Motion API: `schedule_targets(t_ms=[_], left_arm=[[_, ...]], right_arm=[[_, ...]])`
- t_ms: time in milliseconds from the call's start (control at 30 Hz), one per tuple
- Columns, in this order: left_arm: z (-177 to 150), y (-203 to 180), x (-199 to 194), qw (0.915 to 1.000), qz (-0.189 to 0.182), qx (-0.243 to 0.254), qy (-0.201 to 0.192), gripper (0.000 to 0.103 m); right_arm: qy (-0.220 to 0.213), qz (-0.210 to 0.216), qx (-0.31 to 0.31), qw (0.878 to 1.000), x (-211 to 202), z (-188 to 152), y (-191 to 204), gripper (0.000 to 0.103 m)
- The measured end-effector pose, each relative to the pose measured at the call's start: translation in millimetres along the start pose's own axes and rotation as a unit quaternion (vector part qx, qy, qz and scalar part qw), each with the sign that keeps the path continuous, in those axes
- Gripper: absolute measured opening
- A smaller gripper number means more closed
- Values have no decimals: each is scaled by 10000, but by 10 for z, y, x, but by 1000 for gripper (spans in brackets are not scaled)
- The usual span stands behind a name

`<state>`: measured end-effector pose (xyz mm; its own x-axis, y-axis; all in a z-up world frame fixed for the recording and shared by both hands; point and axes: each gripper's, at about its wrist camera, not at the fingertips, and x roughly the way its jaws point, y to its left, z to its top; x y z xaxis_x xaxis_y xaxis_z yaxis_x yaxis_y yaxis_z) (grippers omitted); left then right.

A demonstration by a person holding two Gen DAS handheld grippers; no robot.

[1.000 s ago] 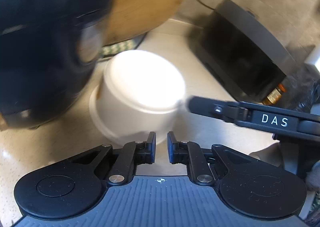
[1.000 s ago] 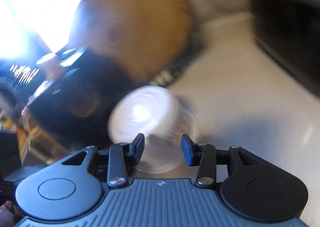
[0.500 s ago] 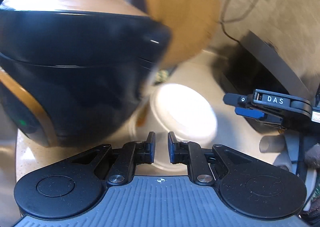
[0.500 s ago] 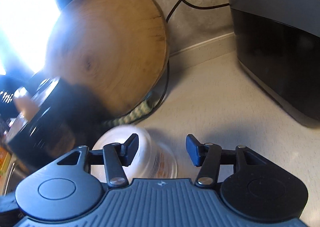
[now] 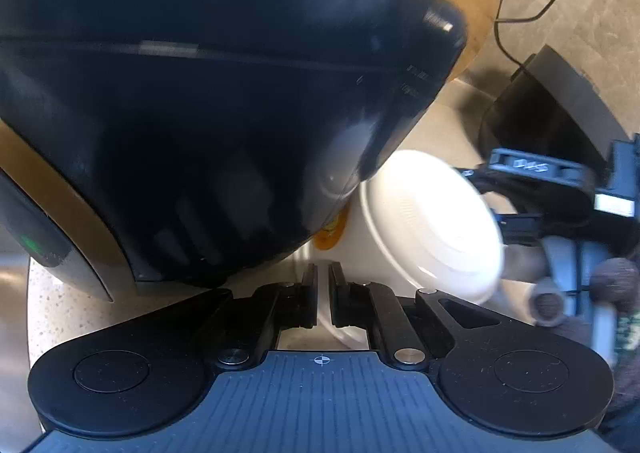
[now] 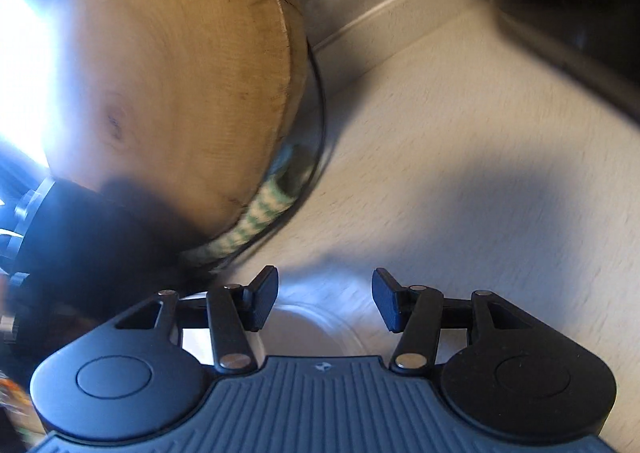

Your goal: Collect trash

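Left wrist view was mostly filled by a big black rounded cooker (image 5: 208, 113) with a gold band, standing on the pale table (image 6: 460, 157). Behind it leaned a round wooden board (image 6: 172, 65), with a green-checked cloth (image 6: 256, 221) tucked under its lower edge and a dark cable running round it. A black box-shaped appliance (image 5: 548, 113) sat further back on the right. The white disposable cup (image 5: 432, 225) lay tipped on its side, just beside the cooker's lower right flank, its flat bottom turned toward the camera and an orange label showing on its wall. The left gripper (image 5: 323, 295) was clamped down on the thin rim of that cup, its jaws nearly touching. The right gripper (image 6: 325, 303) hung over the table with its jaws apart, a blurred bit of the cup's edge low between them; I could not tell whether the pads touched it.
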<state>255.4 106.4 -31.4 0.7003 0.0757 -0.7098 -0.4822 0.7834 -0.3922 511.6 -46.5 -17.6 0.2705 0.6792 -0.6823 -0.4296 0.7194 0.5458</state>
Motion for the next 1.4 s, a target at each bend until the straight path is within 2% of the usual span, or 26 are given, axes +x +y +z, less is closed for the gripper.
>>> schedule_targets(t_ms=[100,167,300,367,433,467,533,600,767,867,933,1100,1267,1400], left_arm=[[27,6,-1,9997,-224,-91,21,8],[66,-34,4,9998,-185,10,-54,7],[74,-28,4,9992,-391,-84,-95,7],[78,-32,-55,9990,-416,-87,-119,8],[98,12,-196,9980,-589,-126,-204,14],[103,25,-280,9972,-698,-112,-247,16],[49,83,-414,9961,-822,-31,-303,16],[29,81,-424,9963,-807,53,-294,16],[-3,34,-210,9974,-675,81,-249,16],[-39,24,-114,9974,-704,165,-46,16],[-84,13,-93,9968,-775,184,33,14],[-110,-2,35,9960,-869,208,74,14],[-191,87,38,9922,-1227,42,199,14],[-155,163,-123,9905,-1376,-31,33,15]], right_arm=[[60,186,160,9997,-111,-89,-4,53],[206,398,183,9988,-166,-154,49,53],[222,565,-81,9981,-356,-302,253,53],[103,401,-258,9988,-478,-362,344,54],[-64,260,-471,9985,-654,-410,383,54],[-131,185,-540,9983,-743,-432,376,56],[-348,-68,-757,9965,-939,-521,361,68],[-566,-443,-913,9932,-1079,-624,346,69],[-1106,-1236,-547,9846,-1112,-873,138,69],[-1064,-1385,134,9845,-1019,-975,-62,69],[-993,-1250,505,9859,-985,-1067,-145,69],[-988,-1220,784,9845,-876,-1194,-110,69],[-849,-1345,479,9861,-758,-1295,133,70],[-928,-1686,-66,9813,-746,-1354,402,70]])
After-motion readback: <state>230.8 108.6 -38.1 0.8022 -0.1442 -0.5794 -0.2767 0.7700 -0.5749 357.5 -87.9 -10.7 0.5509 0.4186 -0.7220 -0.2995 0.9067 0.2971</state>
